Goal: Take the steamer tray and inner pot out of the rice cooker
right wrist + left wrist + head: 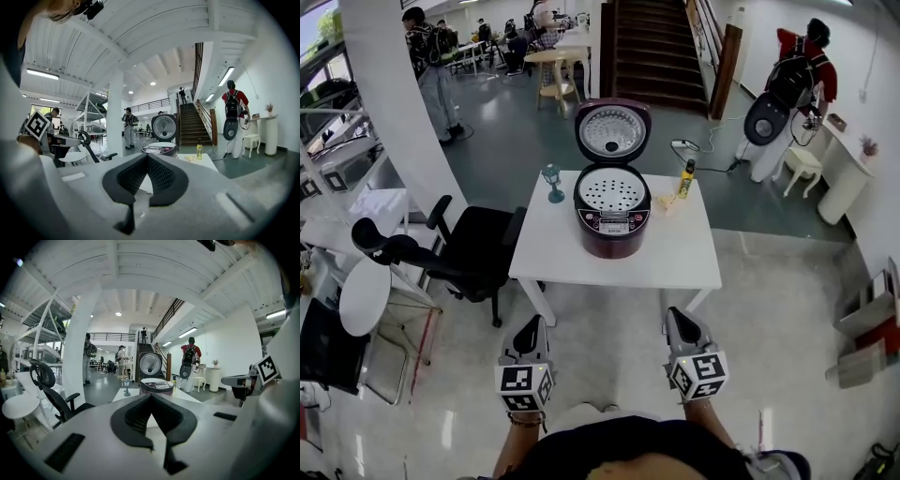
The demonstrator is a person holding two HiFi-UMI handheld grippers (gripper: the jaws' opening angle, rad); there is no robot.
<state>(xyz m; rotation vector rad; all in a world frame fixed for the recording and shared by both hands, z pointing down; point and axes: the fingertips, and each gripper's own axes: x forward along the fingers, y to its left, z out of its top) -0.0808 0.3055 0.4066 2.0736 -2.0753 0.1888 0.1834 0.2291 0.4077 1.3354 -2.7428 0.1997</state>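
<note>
Two tools hang low in the head view, both clenched on nothing: the left tool (528,330) and the right tool (677,321), well short of the white surface (675,258). At twelve o'clock from them stands the rice cooker (612,225), its lid (612,131) thrown up and the perforated steamer tray (612,190) seated in its mouth. A teal stemmed ornament (552,182) stands at the cooker's ten o'clock and a yellow bottle (685,177) at its two o'clock. A black office chair (473,246) sits beside the surface at nine o'clock.

In the left gripper view, the jaws of the left tool (151,396) meet tip to tip, empty. The rice cooker (156,386) shows just above them at twelve o'clock, well apart.

In the right gripper view, the right tool (147,156) is likewise pressed closed and empty. The rice cooker (160,149) sits at twelve o'clock, the yellow bottle (199,150) at two o'clock.
</note>
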